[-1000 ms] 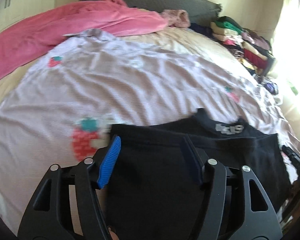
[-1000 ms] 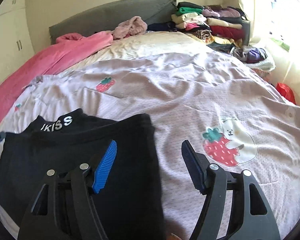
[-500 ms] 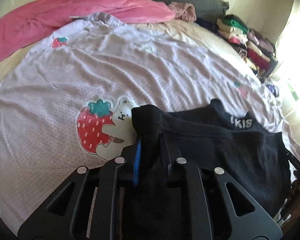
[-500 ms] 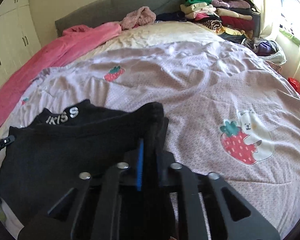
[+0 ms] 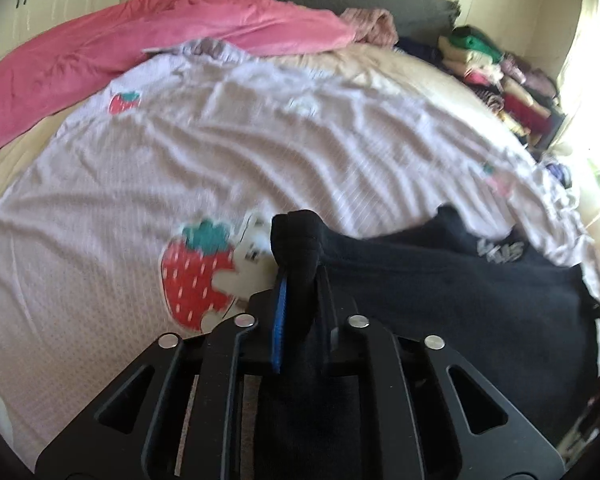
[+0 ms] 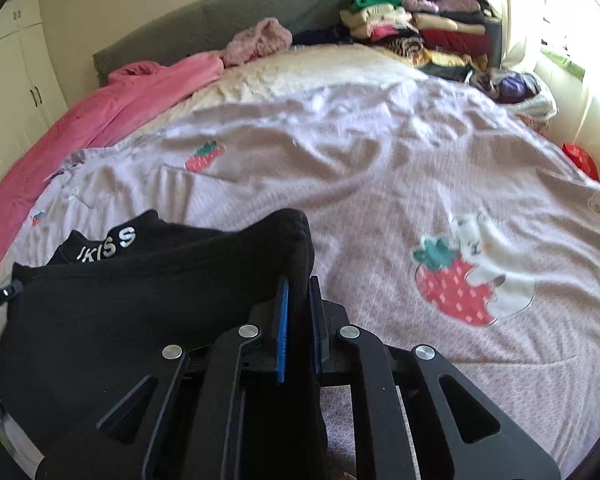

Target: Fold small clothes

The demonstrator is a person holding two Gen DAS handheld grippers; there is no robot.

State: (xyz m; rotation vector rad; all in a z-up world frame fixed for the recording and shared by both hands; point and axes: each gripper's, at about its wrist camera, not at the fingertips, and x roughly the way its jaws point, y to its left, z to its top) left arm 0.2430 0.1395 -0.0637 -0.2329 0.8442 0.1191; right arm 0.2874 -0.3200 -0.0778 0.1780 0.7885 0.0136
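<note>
A small black garment (image 5: 440, 292) with white lettering on its collar lies at the near edge of the bed; it also shows in the right wrist view (image 6: 120, 300). My left gripper (image 5: 300, 280) is shut on the garment's left corner, which bunches up between the blue pads. My right gripper (image 6: 298, 284) is shut on the garment's right corner, and the cloth stands up between its fingers. The garment is stretched between the two grippers and lifted a little off the lilac bedspread (image 5: 260, 152).
The bedspread (image 6: 380, 184) has strawberry and bear prints (image 6: 468, 280). A pink blanket (image 5: 120, 48) lies along the far left. Folded clothes are stacked (image 6: 420, 28) at the far right by the dark headboard (image 6: 220, 20). A red object (image 6: 580, 158) sits by the bed's right edge.
Both grippers have closed from open onto the garment's two near corners. They have since lifted the pinched corners slightly, and the views have shifted a little.
</note>
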